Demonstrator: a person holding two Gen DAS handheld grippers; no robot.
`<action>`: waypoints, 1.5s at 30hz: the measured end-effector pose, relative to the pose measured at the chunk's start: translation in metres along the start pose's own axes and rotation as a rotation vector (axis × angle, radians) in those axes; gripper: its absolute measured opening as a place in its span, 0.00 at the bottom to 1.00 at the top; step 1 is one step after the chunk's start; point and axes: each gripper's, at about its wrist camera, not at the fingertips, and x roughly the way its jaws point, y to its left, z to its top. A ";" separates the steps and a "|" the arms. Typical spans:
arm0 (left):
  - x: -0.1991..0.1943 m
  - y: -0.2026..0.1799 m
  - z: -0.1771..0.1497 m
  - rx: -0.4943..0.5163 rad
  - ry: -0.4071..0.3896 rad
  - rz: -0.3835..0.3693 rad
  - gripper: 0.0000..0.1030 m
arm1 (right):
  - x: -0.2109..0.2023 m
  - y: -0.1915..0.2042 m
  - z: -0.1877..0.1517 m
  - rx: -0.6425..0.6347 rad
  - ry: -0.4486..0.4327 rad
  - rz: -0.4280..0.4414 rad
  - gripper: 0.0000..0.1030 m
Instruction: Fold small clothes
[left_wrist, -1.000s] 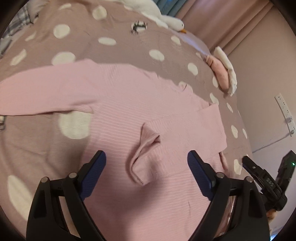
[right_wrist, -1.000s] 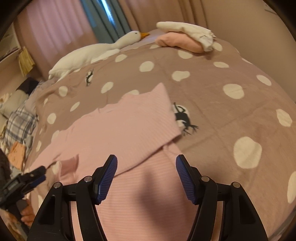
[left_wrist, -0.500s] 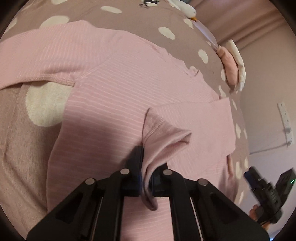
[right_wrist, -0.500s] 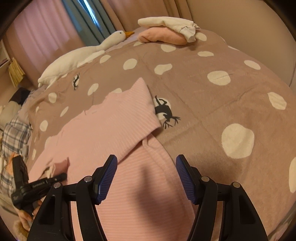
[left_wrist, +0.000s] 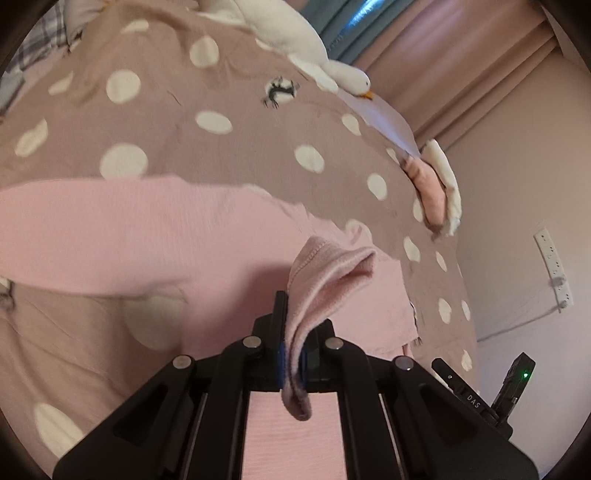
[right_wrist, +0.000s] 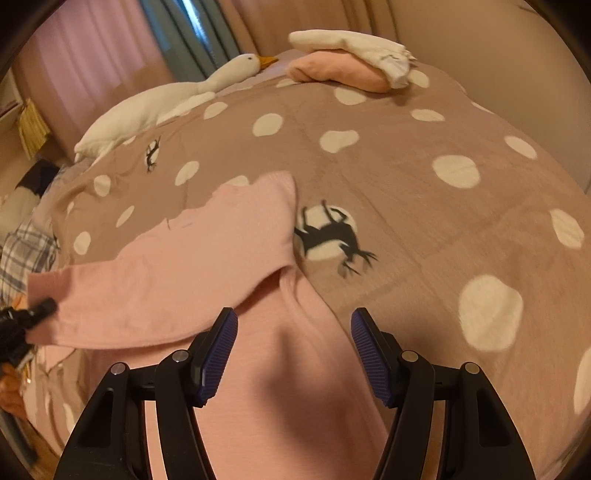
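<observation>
Since a second ago the left tongs (left_wrist: 291, 363) have gone from spread wide over the pink top (left_wrist: 147, 236) to pinching its sleeve cuff (left_wrist: 325, 273), and they have lifted that cuff off the garment, so the bed drops lower in the left wrist view. Only this view shows the pinch itself: the cuff rises as a folded flap above the pressed-together jaws, with a loose end drooping below them. It also shows a wall socket strip (left_wrist: 552, 254) at right and part of the right tool at the lower right edge. From the right wrist, the right tongs (right_wrist: 293, 356) stand spread over the lower body of the pink top (right_wrist: 229, 258) with nothing between their blue pads (right_wrist: 218, 354); the cloth lies beneath them. That view alone shows the garment's other sleeve folded across the chest, and the left tool (right_wrist: 26, 321) at the far left edge holding up a sleeve end. The top lies on the dotted brown bedspread (right_wrist: 424, 221), with a white goose plush (right_wrist: 166, 99) and a stack of folded clothes (right_wrist: 347, 62) well beyond it near the curtains.
</observation>
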 end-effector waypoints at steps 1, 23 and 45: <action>-0.003 0.004 0.002 0.000 -0.004 0.008 0.04 | 0.004 0.003 0.003 -0.008 0.003 0.005 0.58; 0.032 0.068 0.000 -0.077 0.088 0.139 0.05 | 0.087 0.032 0.015 -0.096 0.155 -0.082 0.38; 0.027 0.118 -0.016 -0.169 0.109 0.298 0.29 | 0.090 0.039 0.014 -0.117 0.147 -0.128 0.38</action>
